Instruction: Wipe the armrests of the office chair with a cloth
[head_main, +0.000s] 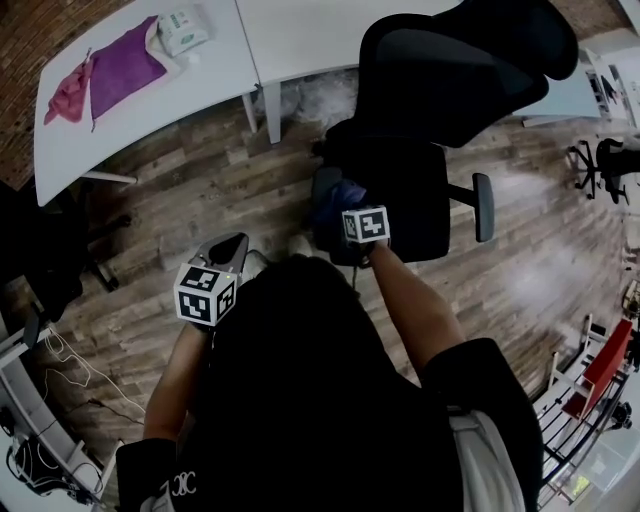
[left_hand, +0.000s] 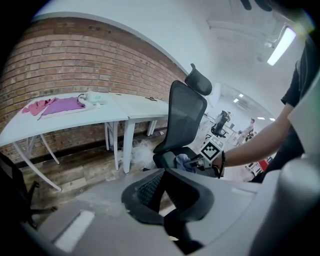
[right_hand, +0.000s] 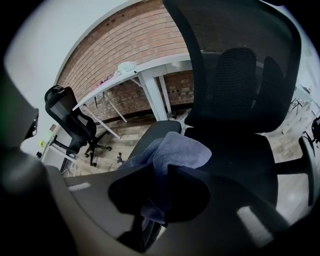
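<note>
The black office chair stands in front of me, its mesh back filling the right gripper view. My right gripper is shut on a blue-grey cloth, which lies pressed on the chair's near left armrest. The same cloth also shows in the left gripper view. The other armrest is bare. My left gripper hangs over the floor to the left of the chair, jaws together and holding nothing.
White tables run along the brick wall behind the chair, carrying a purple cloth, a pink cloth and a wipes pack. Another black chair stands at left. Cables lie on the floor; a red rack at right.
</note>
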